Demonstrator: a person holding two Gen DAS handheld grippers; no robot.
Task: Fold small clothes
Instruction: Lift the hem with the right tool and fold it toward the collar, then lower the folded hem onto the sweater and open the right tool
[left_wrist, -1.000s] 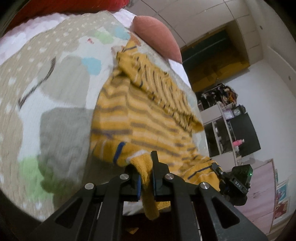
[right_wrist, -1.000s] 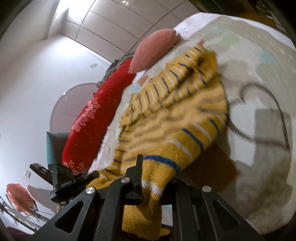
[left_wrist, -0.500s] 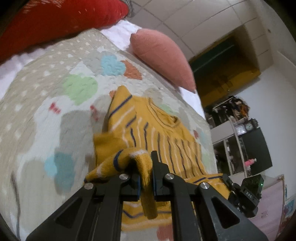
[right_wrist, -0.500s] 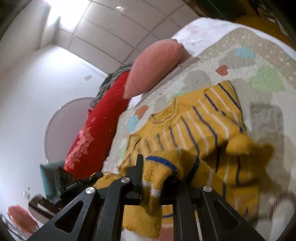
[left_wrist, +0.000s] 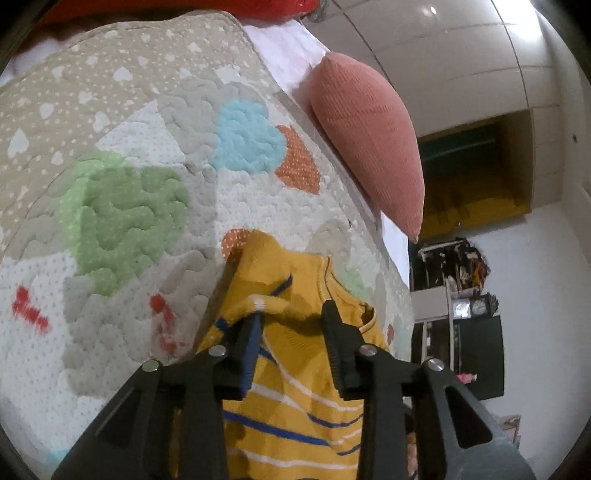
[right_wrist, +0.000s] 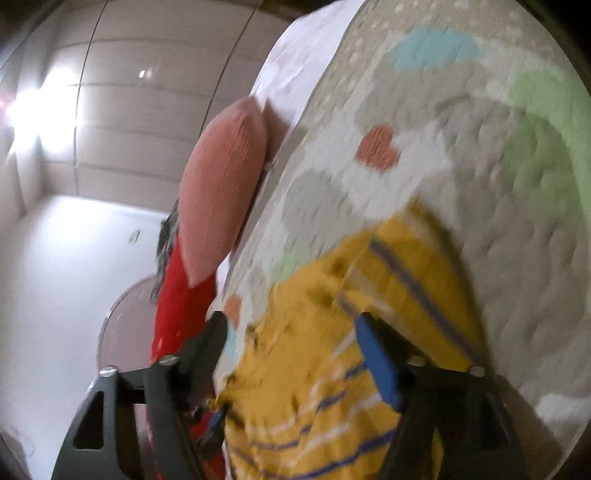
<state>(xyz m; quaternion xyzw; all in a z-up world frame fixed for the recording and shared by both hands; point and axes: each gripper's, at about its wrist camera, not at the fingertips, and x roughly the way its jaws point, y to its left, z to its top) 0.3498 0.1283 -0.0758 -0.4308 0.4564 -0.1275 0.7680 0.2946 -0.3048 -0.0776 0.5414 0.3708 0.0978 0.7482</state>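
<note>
A small yellow sweater (left_wrist: 295, 387) with blue and white stripes lies folded over on the quilted bedspread (left_wrist: 122, 206). My left gripper (left_wrist: 291, 317) is open, its jaws apart just above the folded sleeve and collar area. In the blurred right wrist view the sweater (right_wrist: 332, 387) lies below my right gripper (right_wrist: 291, 321), which is open wide with nothing held between the fingers.
A pink pillow (left_wrist: 369, 140) stands at the far edge of the bed, also in the right wrist view (right_wrist: 221, 192). A red cushion (right_wrist: 177, 310) lies beside it. Shelves and a dark screen (left_wrist: 476, 350) stand by the far wall.
Both grippers carried the sweater's lower edge up over its body toward the collar, then opened and let go. The sweater now lies doubled on the quilt.
</note>
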